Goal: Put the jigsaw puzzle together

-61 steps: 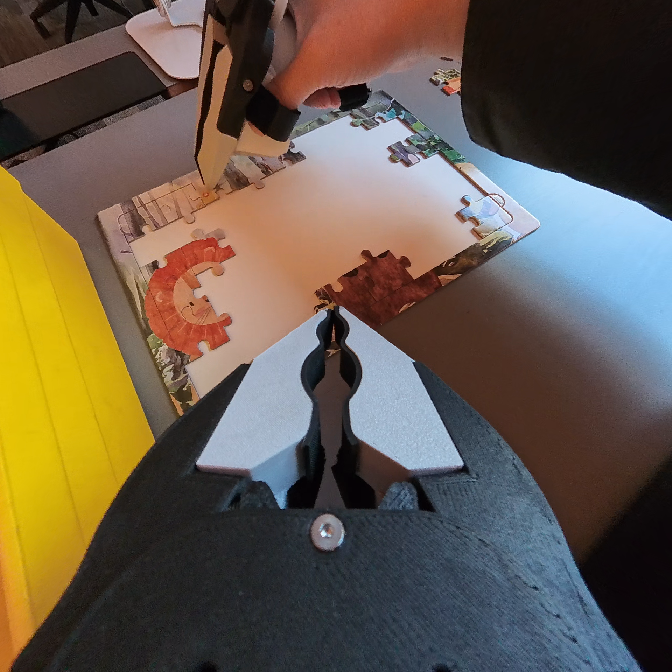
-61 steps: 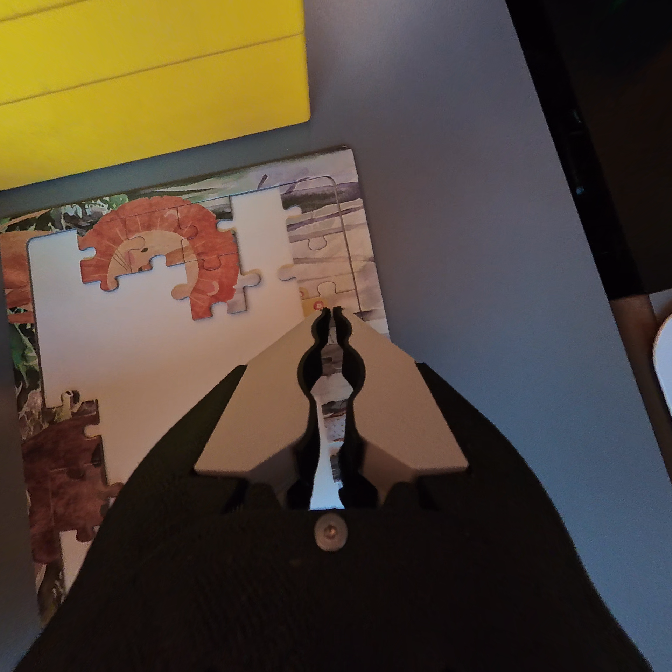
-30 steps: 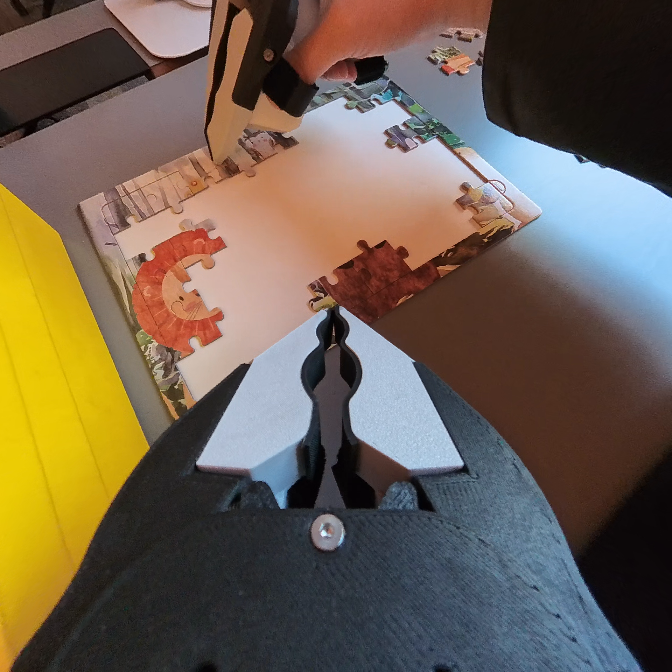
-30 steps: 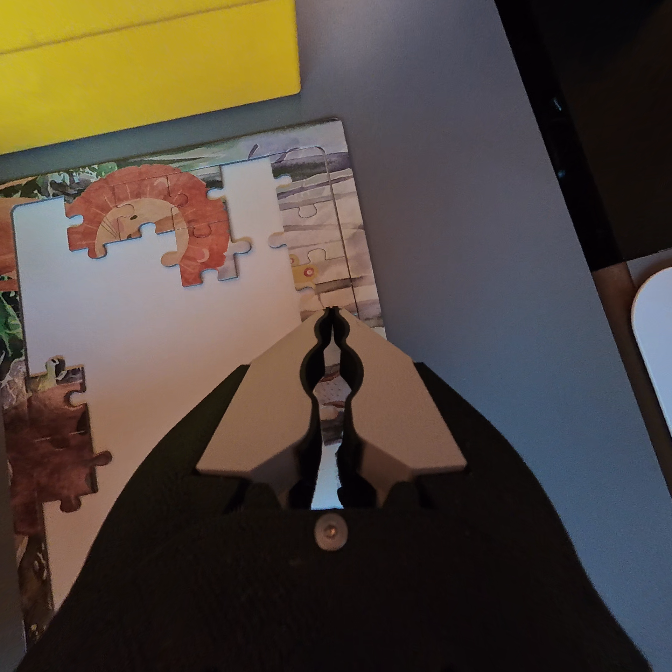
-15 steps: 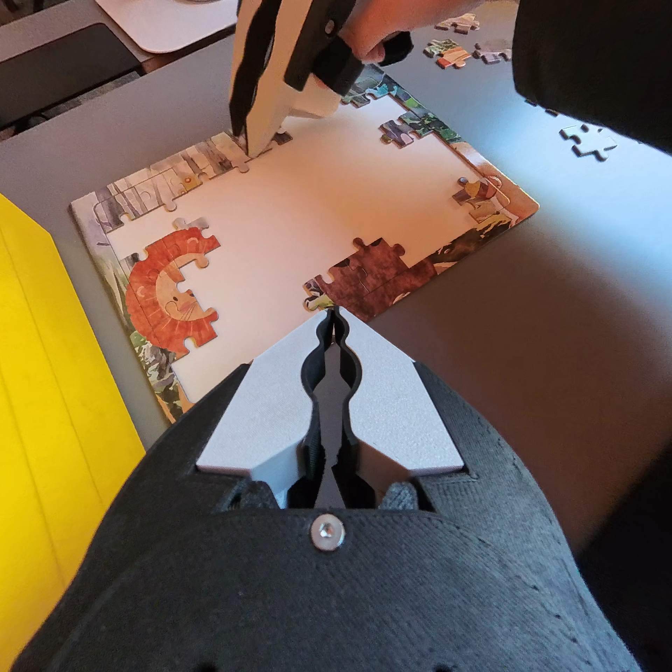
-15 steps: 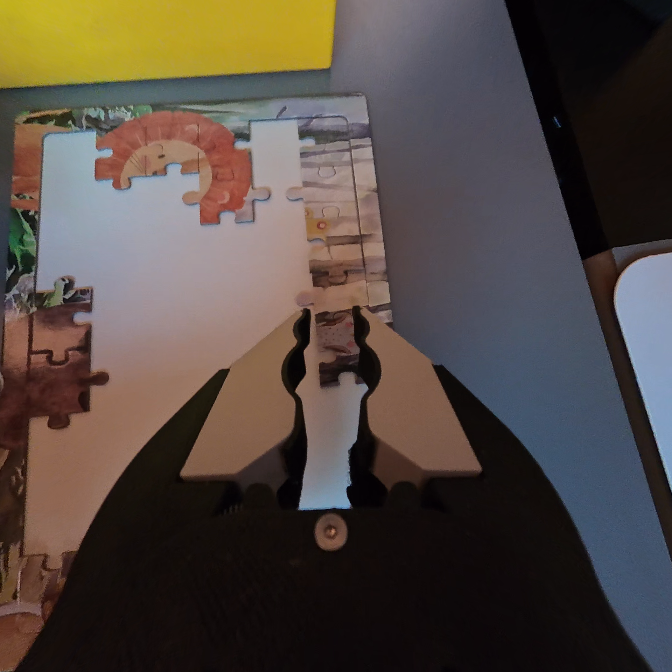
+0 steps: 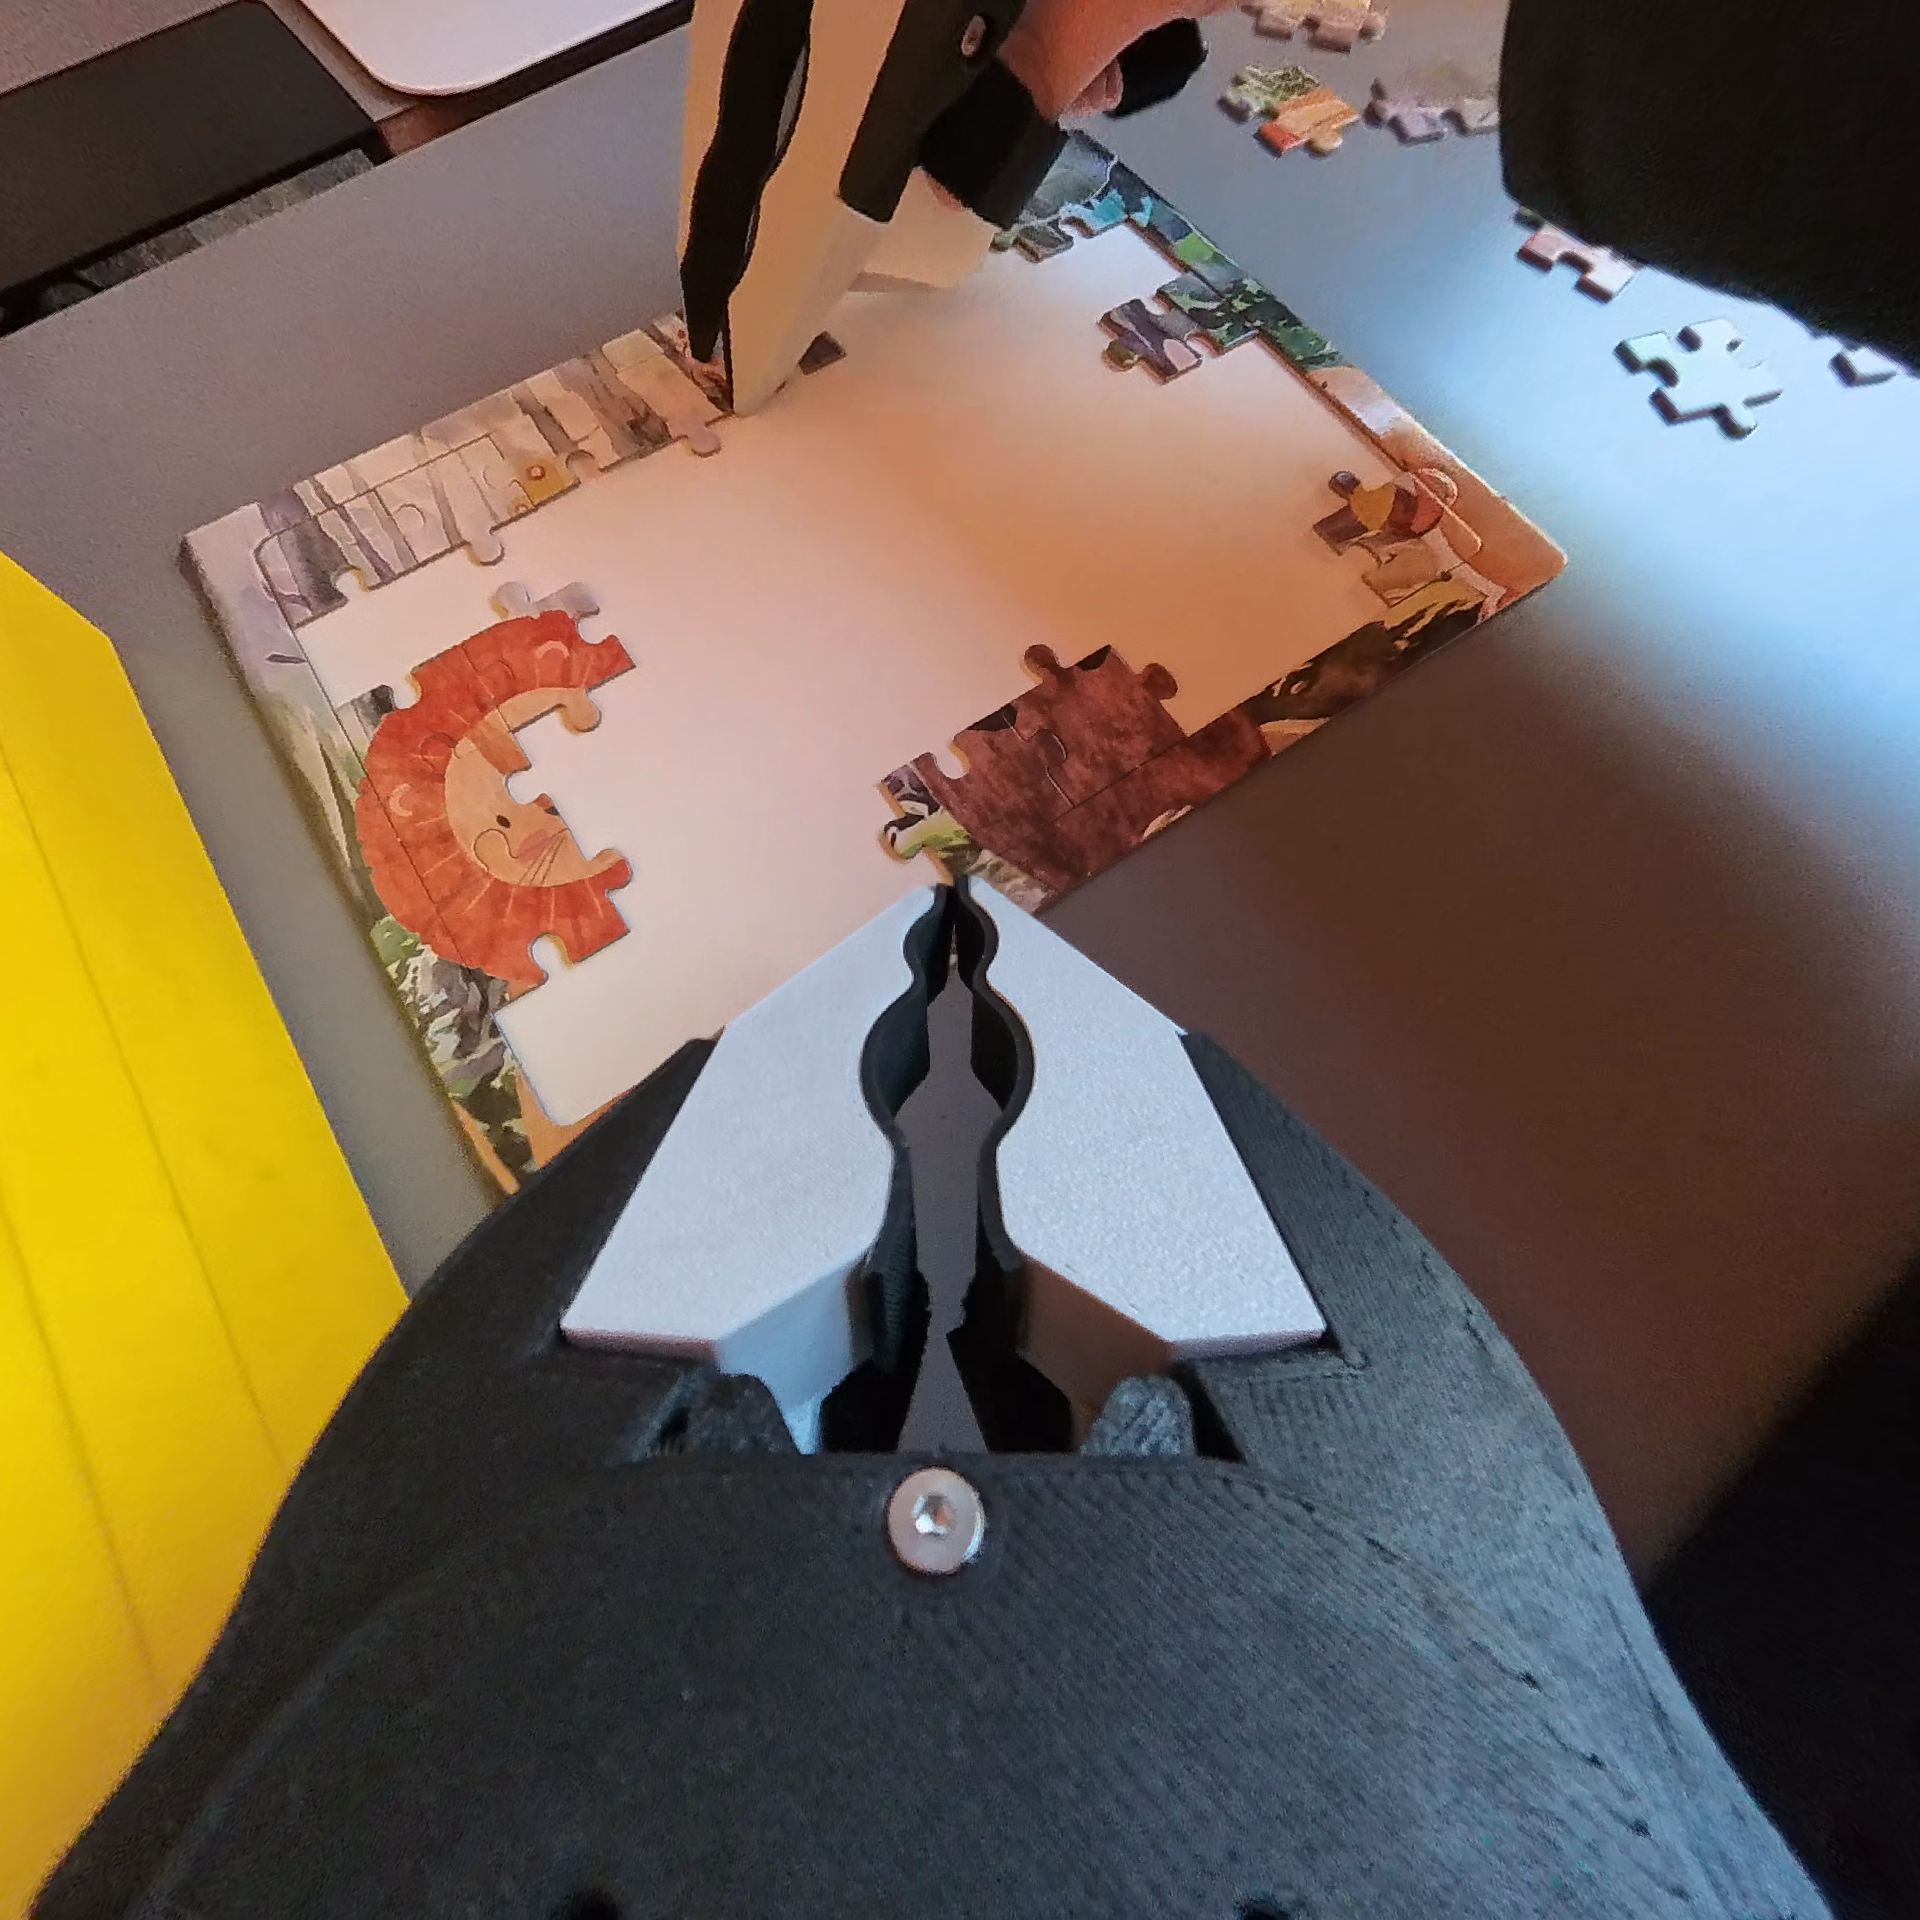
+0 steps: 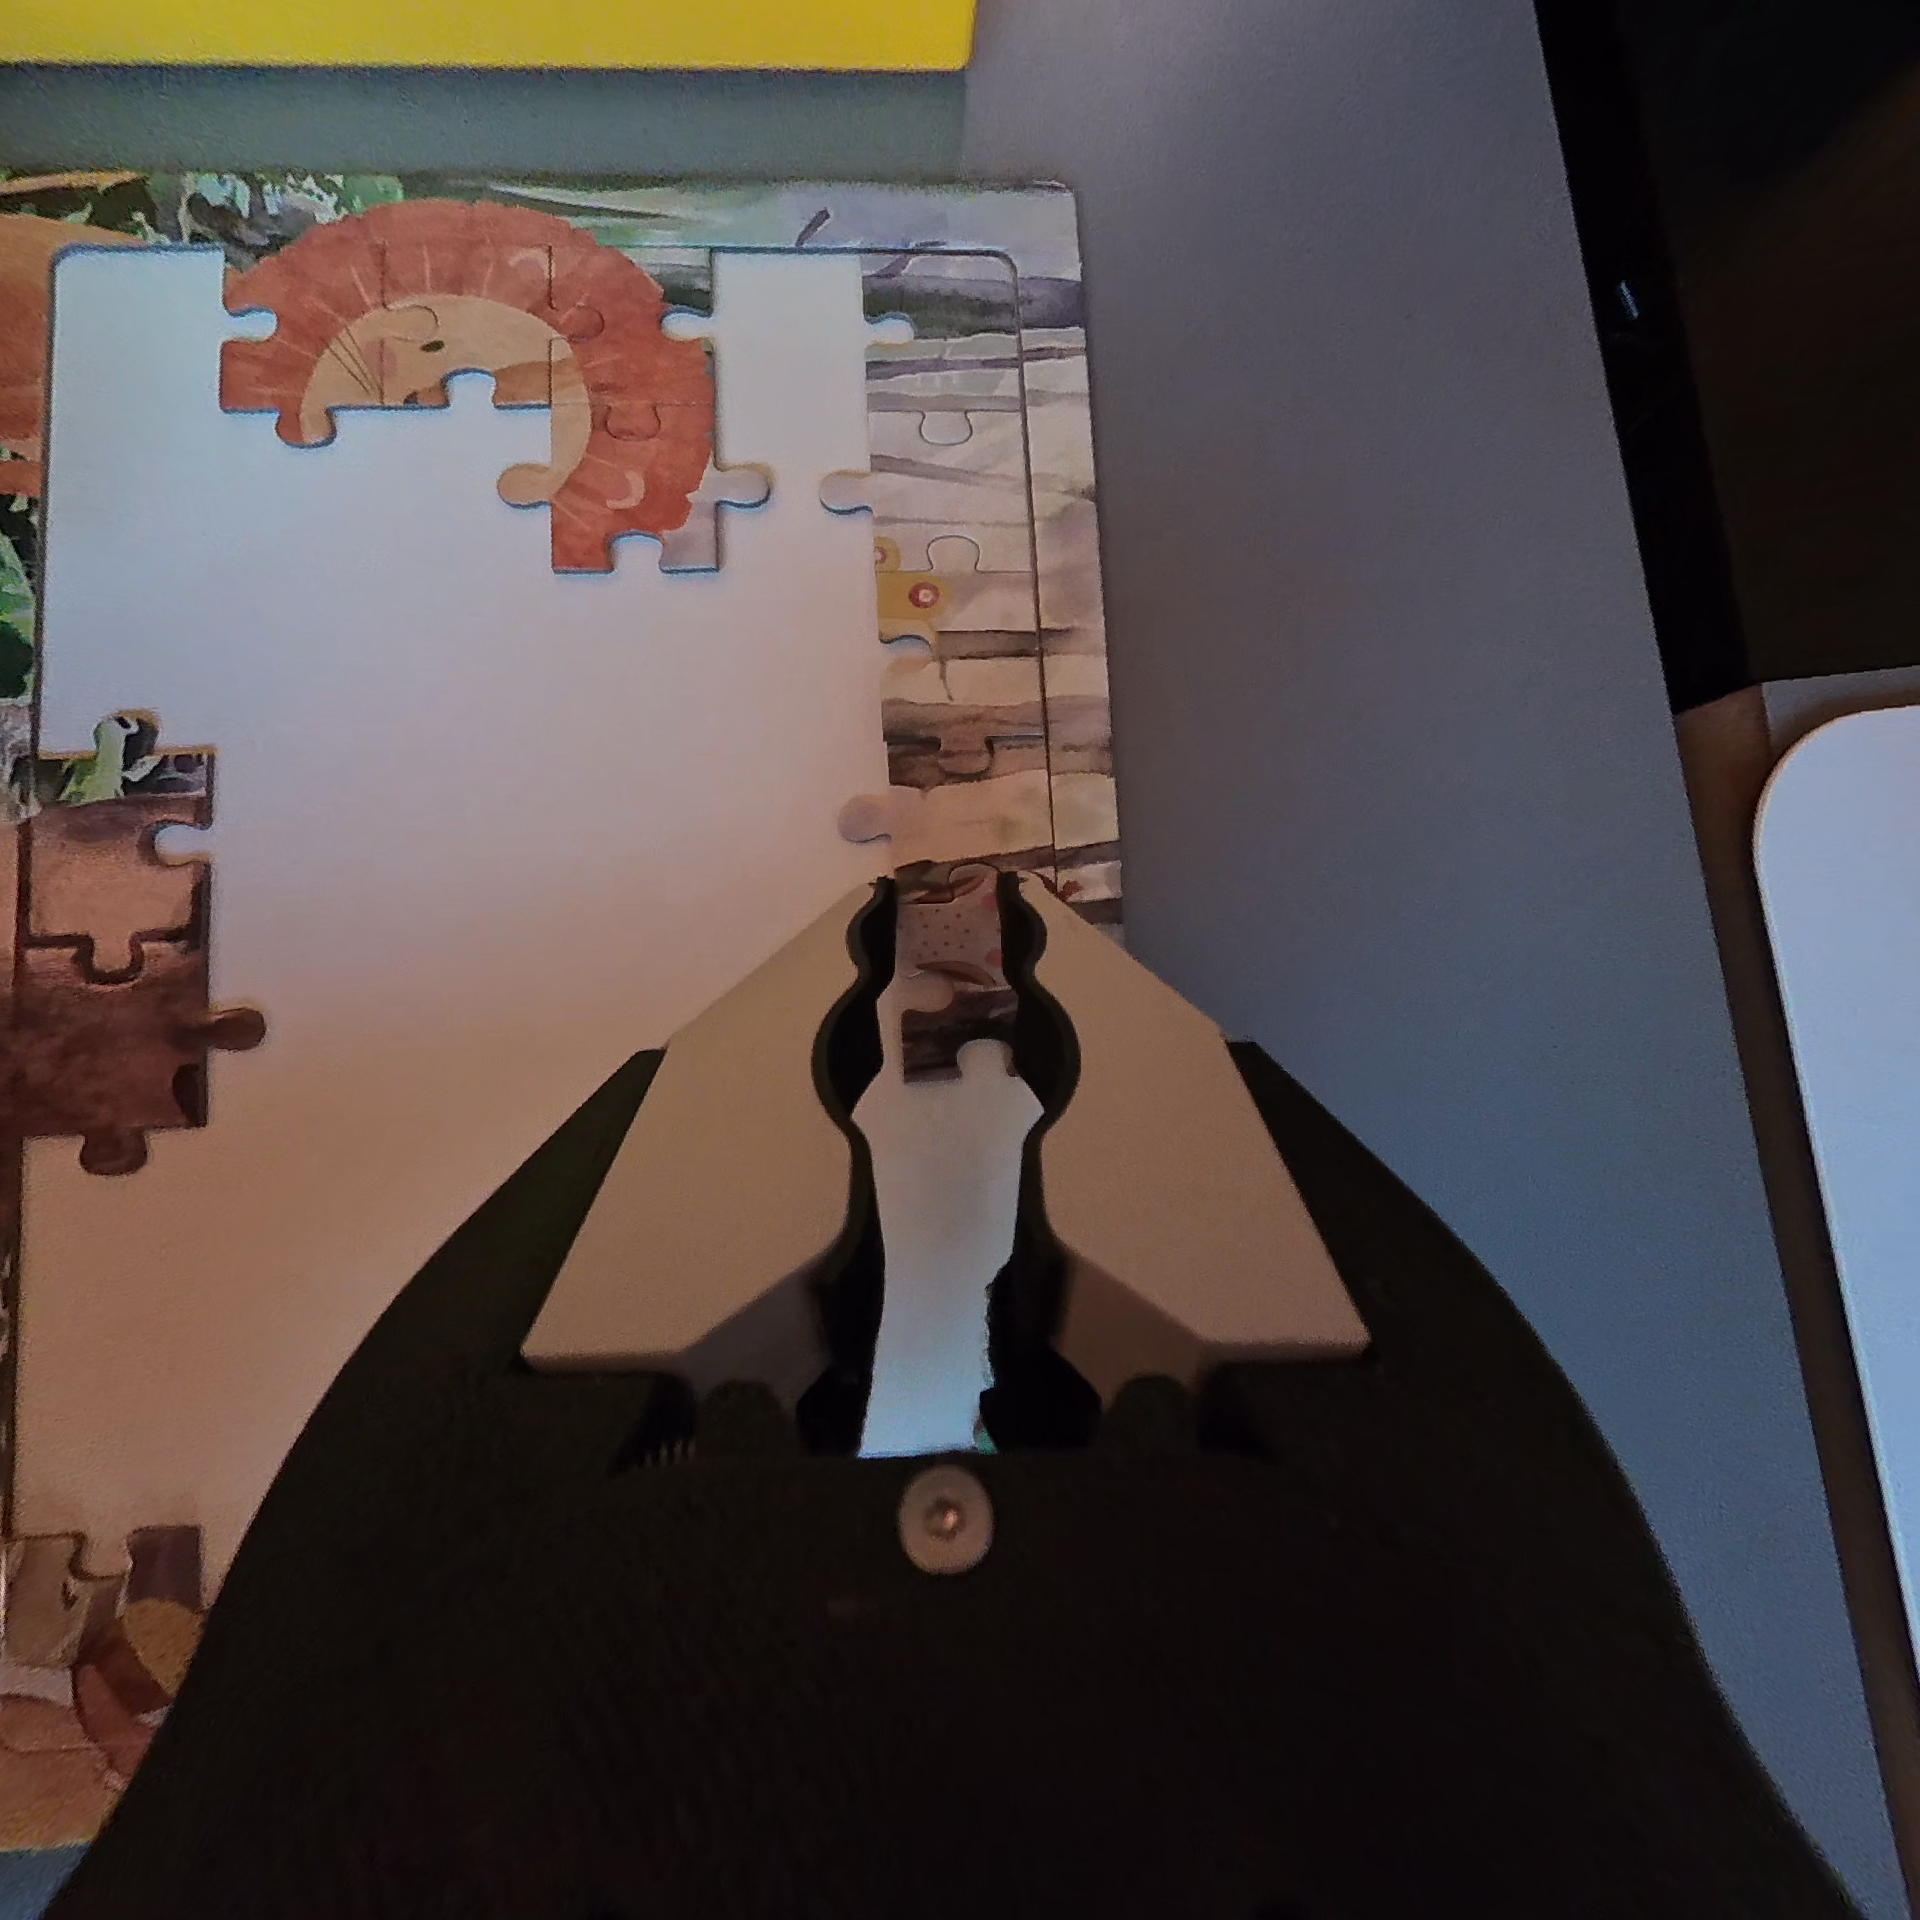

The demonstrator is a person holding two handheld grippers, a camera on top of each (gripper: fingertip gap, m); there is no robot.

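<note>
At my far left lies a flat yellow sheet [image 7: 156,1039] on the grey table [image 7: 1507,987]; beside it my left gripper [image 7: 953,888] hangs clenched and empty, its pale wedge fingers meeting at the tips just over the near edge of the jigsaw puzzle [image 7: 831,582]. The puzzle sits in a thin card frame with a smooth white bed, mostly bare; an orange lion's mane [image 7: 488,790] is pieced together at its left, a brown patch [image 7: 1070,769] at the near edge. My right gripper [image 8: 940,883] stands released, fingers apart, tips down at the grey striped border; a dotted piece [image 8: 951,971] lies between them, though I cannot tell if they touch it. Loose pieces [image 7: 1683,374] lie scattered at the right.
</note>
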